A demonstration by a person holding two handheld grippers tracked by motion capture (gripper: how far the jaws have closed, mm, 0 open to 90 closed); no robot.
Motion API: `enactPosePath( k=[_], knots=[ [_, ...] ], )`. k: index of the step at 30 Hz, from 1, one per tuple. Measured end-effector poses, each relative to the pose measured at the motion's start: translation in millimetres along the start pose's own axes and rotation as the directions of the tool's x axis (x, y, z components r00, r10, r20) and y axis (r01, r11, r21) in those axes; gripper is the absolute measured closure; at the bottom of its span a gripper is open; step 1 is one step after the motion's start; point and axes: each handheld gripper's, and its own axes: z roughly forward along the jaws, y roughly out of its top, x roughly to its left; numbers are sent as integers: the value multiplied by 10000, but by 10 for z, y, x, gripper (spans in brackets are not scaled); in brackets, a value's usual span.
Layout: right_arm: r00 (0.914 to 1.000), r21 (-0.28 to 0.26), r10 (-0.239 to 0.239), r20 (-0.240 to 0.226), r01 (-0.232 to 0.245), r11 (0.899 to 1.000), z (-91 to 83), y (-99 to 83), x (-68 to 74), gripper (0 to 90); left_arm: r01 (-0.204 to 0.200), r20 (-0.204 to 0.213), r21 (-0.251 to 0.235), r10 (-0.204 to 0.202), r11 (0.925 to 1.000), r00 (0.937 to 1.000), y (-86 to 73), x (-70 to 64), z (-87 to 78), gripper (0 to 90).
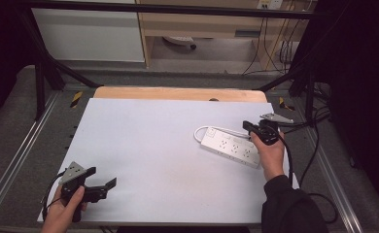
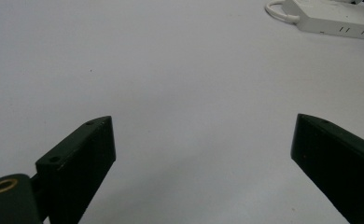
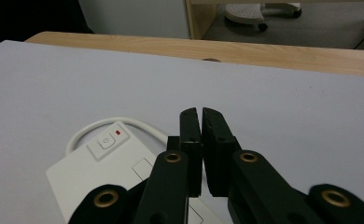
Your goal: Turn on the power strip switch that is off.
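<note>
A white power strip (image 1: 231, 147) (image 3: 105, 168) lies on the right side of the white table (image 1: 153, 136), its white cable (image 1: 202, 130) (image 3: 101, 123) looping off the far-left end. My right gripper (image 1: 246, 125) (image 3: 201, 112) hovers over the strip's right end, jaws pressed together with nothing visible between them. The cable runs out of sight behind those jaws. Near the front left corner my left gripper (image 1: 102, 176) (image 2: 203, 121) stands wide open over bare table. It points toward the power strip (image 2: 334, 18), which sits far off.
A wooden strip (image 1: 178, 93) borders the table's far edge. Black cables (image 1: 309, 145) trail off the right side beside a black frame post (image 1: 308, 92). A light cabinet and shelving stand beyond the table.
</note>
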Motion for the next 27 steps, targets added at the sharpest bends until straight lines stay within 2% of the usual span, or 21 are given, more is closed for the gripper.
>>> enactPosePath(
  k=[4,15,27],
  knots=[
    [9999,-58,9,-116,-10,10000,13,-6,13,895,6,-8,11,-6,10000,10000,0,-1,1,65],
    [9999,79,-158,-56,158,9998,79,-41,55,900,-4,11,8,4,10000,10000,-1,-1,0,64],
    [9999,263,-130,-54,131,9996,129,-83,74,900,-13,4,28,13,10000,10000,-2,-1,1,65]
  ],
)
